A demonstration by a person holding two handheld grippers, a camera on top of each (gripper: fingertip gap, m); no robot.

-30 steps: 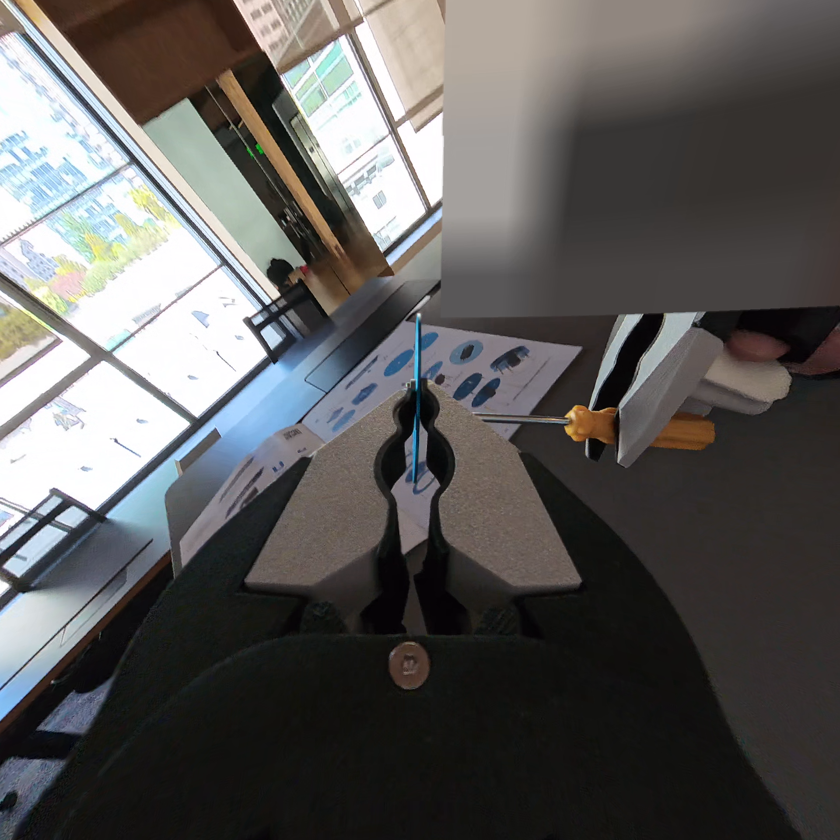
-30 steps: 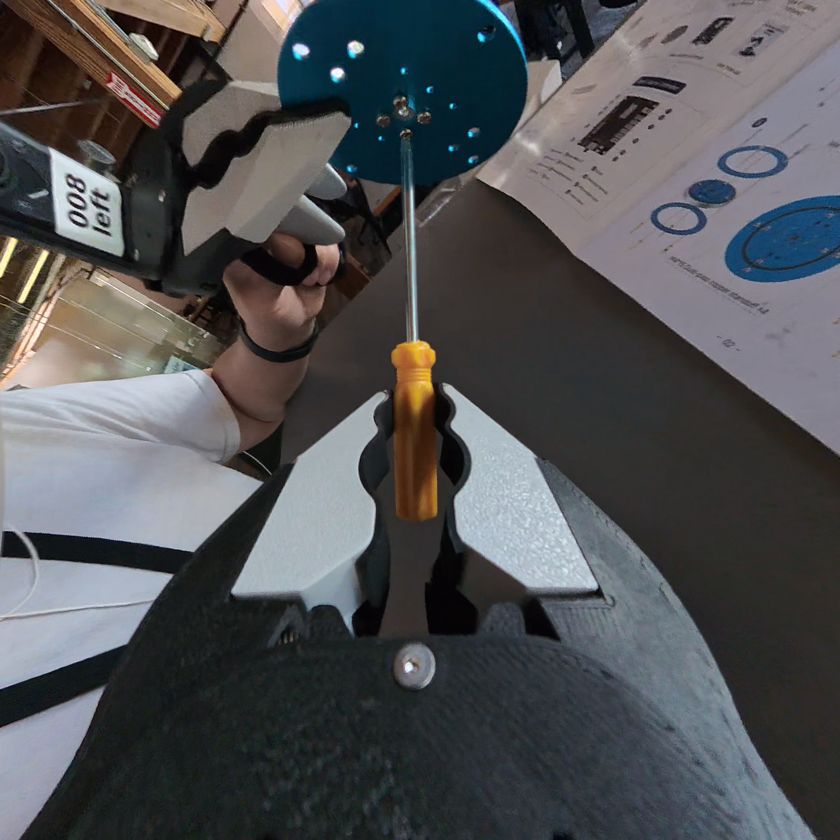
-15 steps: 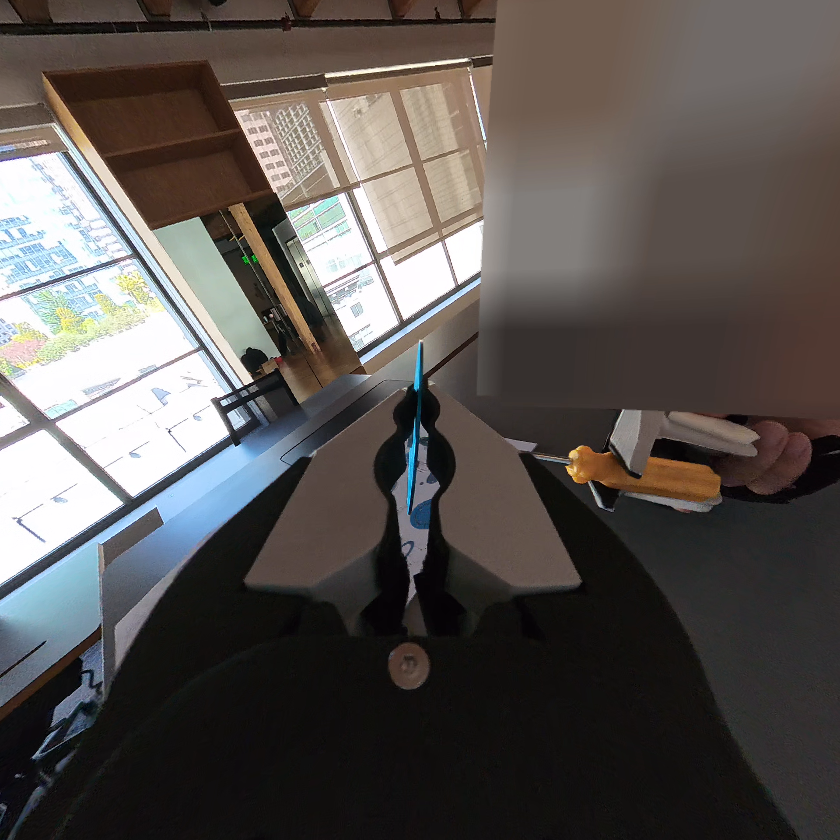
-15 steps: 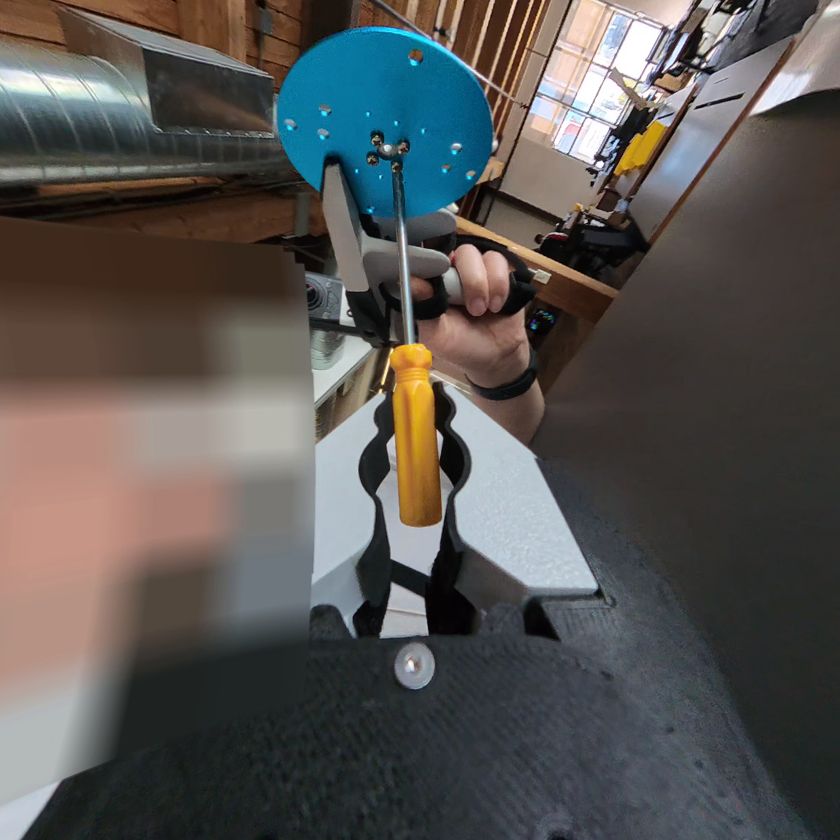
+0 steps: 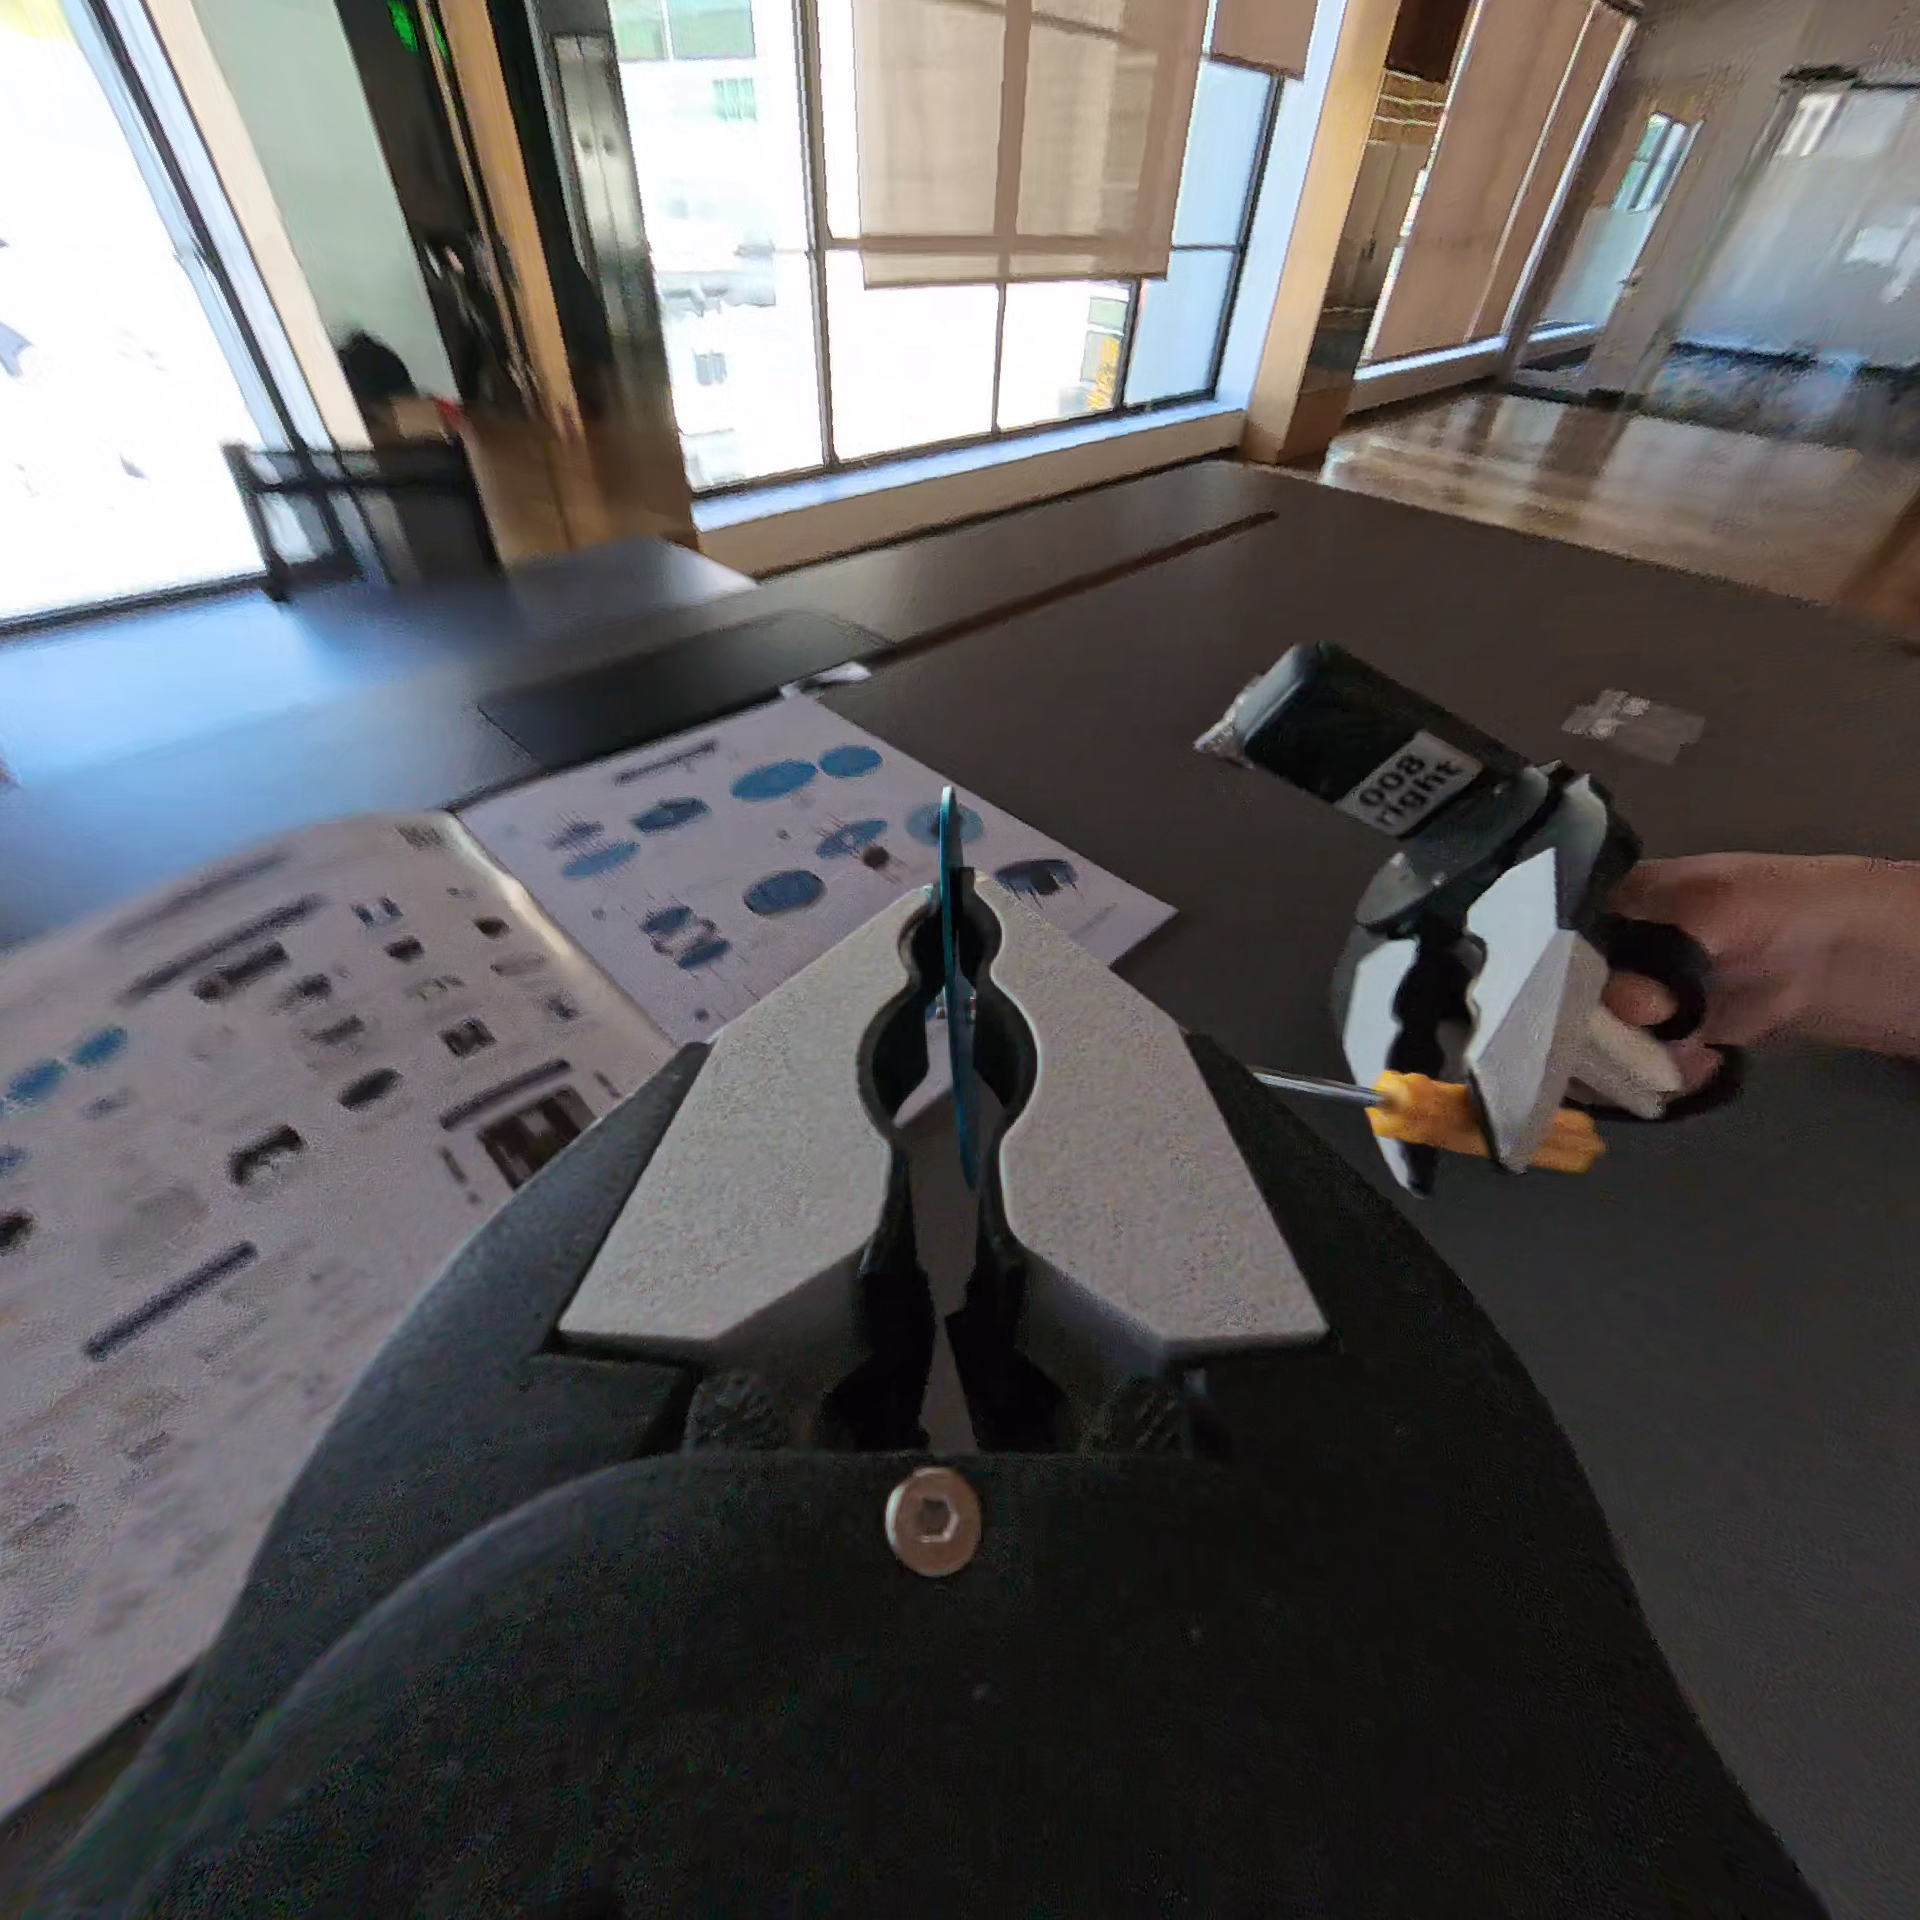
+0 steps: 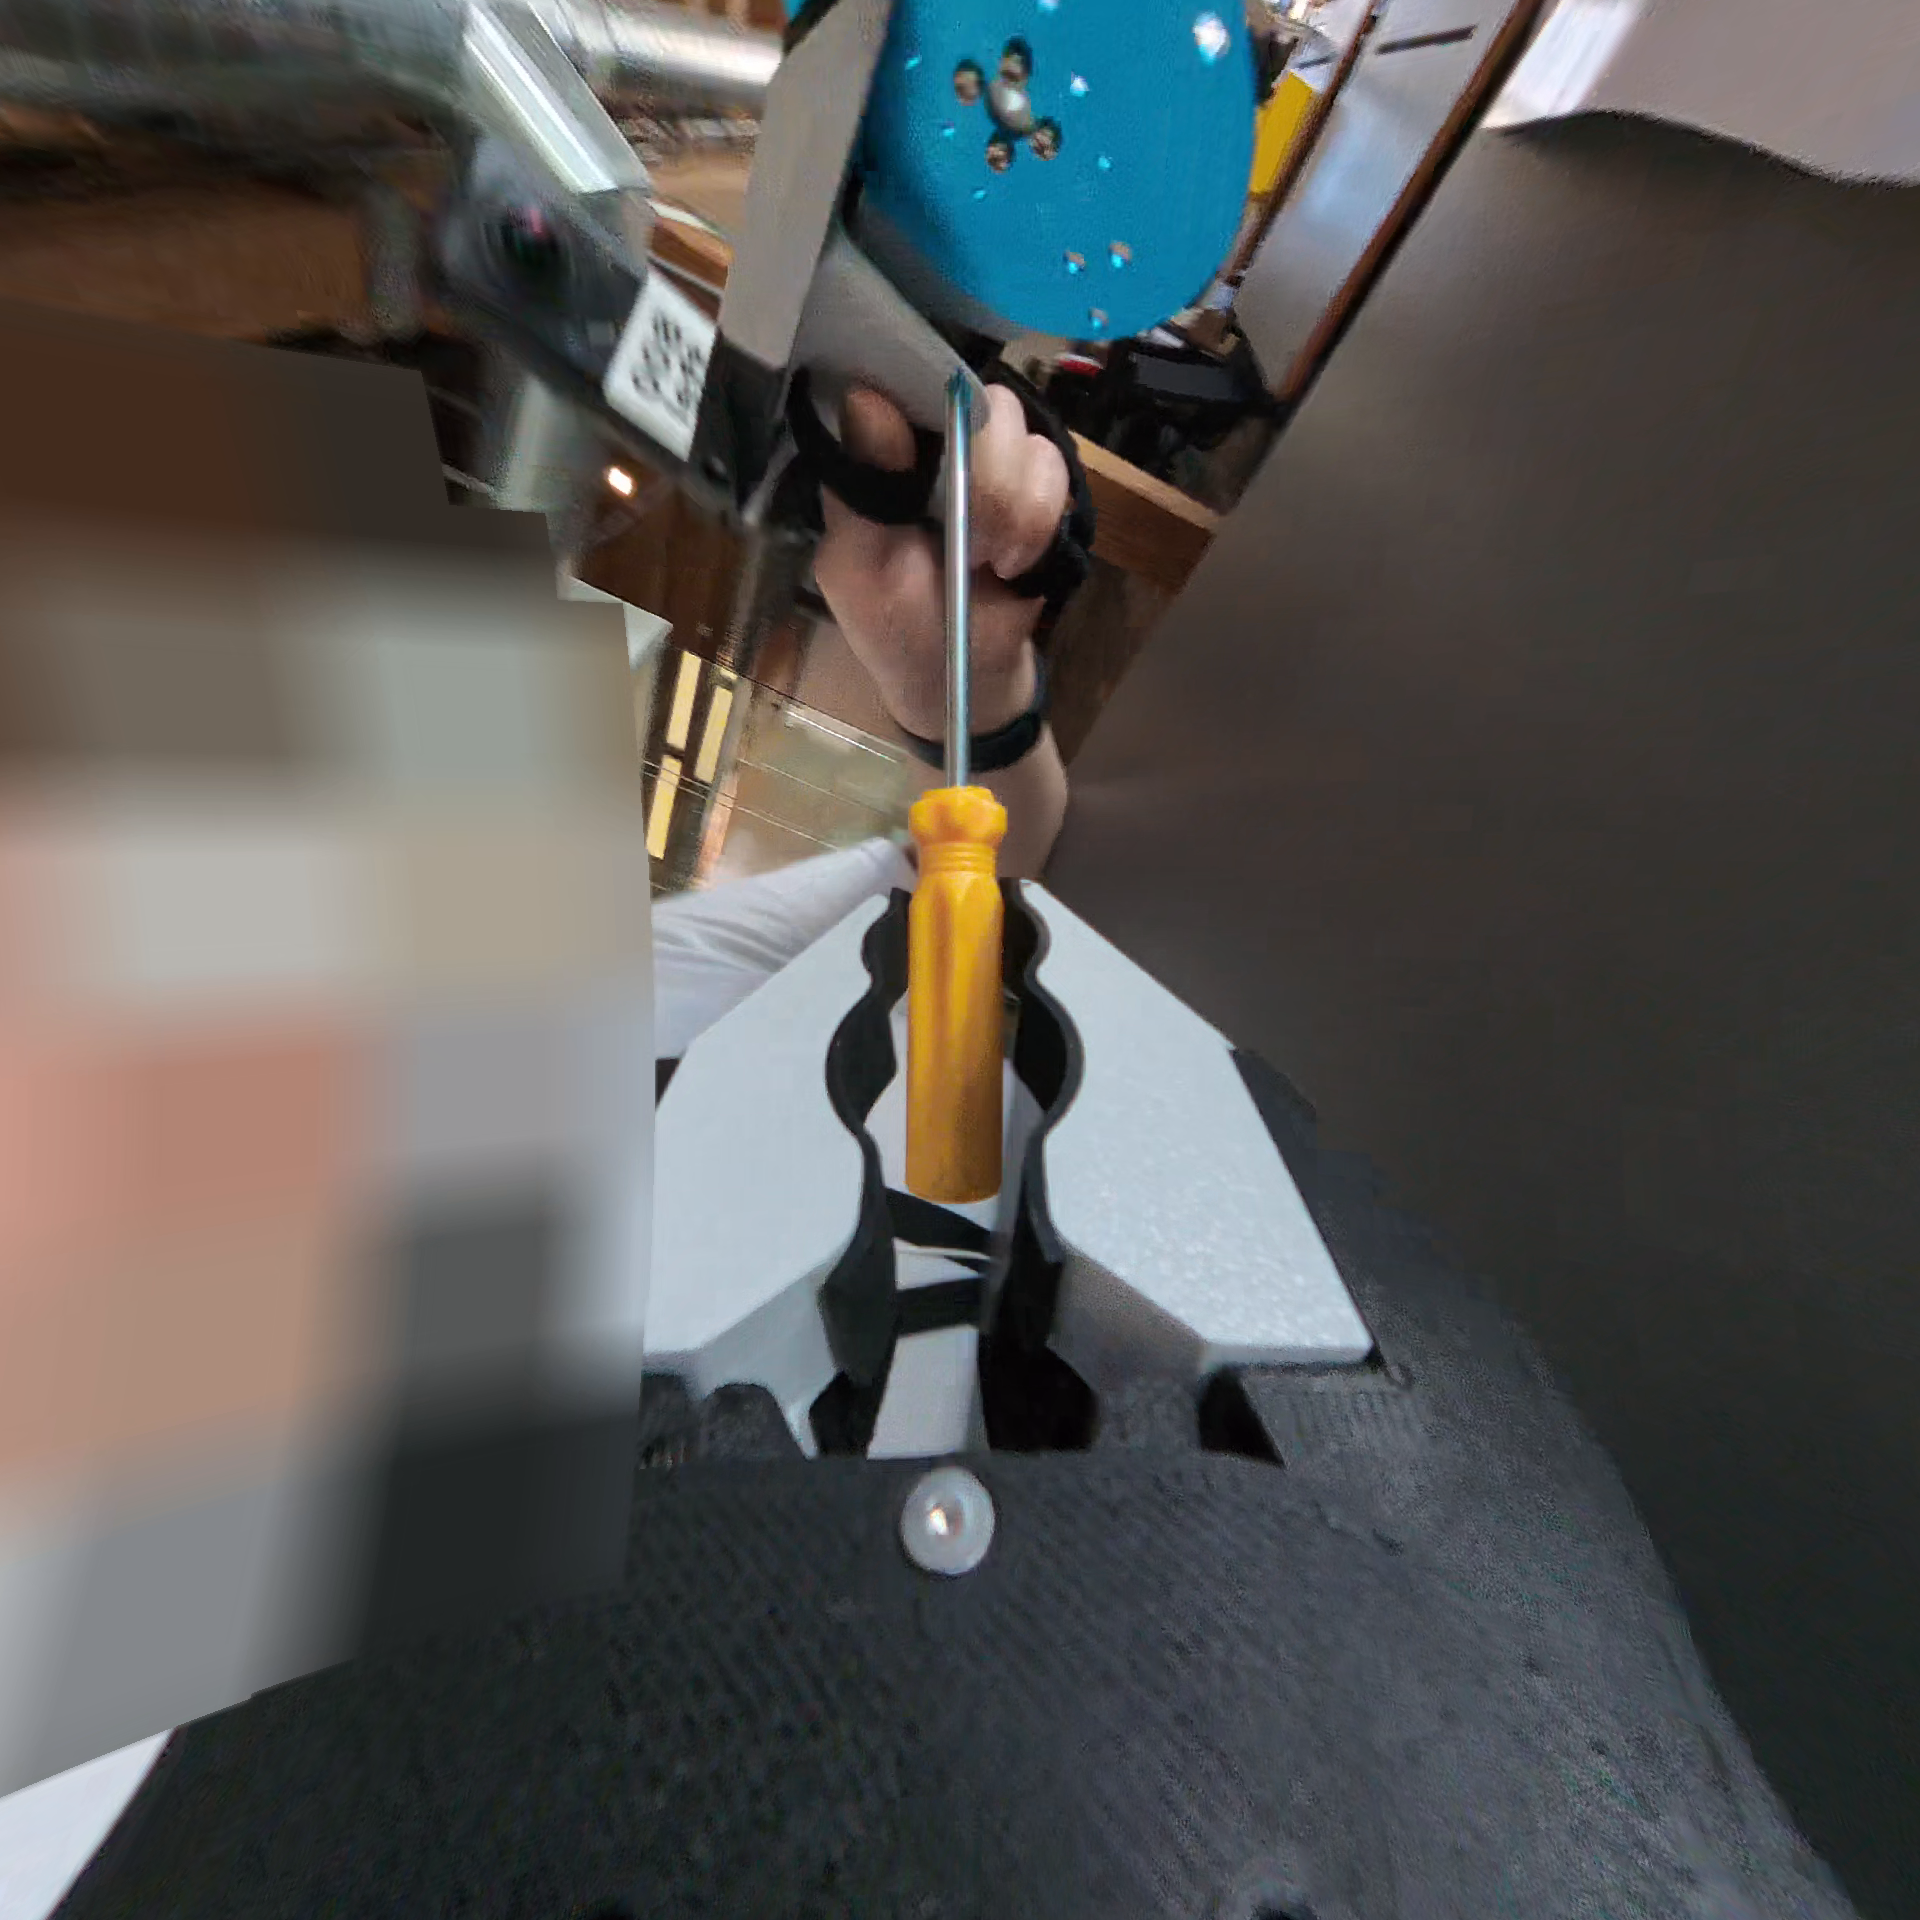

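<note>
My left gripper (image 5: 951, 920) is shut on a thin blue metal disc (image 5: 958, 997), seen edge-on between its jaws. The disc (image 6: 1049, 156) shows face-on in the right wrist view, with small holes and screws at its centre. My right gripper (image 6: 956, 925) is shut on the orange handle of a screwdriver (image 6: 954, 997). The screwdriver's steel shaft points up, and its tip sits just below the disc's lower edge, apart from the screws. In the left wrist view the right gripper (image 5: 1449, 1143) holds the screwdriver (image 5: 1455, 1117) to the right of the disc.
A dark table (image 5: 1558, 1455) lies below both grippers. Open printed sheets (image 5: 312, 1091) with blue part drawings cover its left side. A person's hands (image 5: 1787, 956) hold the grippers. Windows and wooden columns stand behind.
The screwdriver tip has come off the disc's centre screws and now sits below the disc. The left wrist view has swung down and right, and the right gripper is farther from the disc.
</note>
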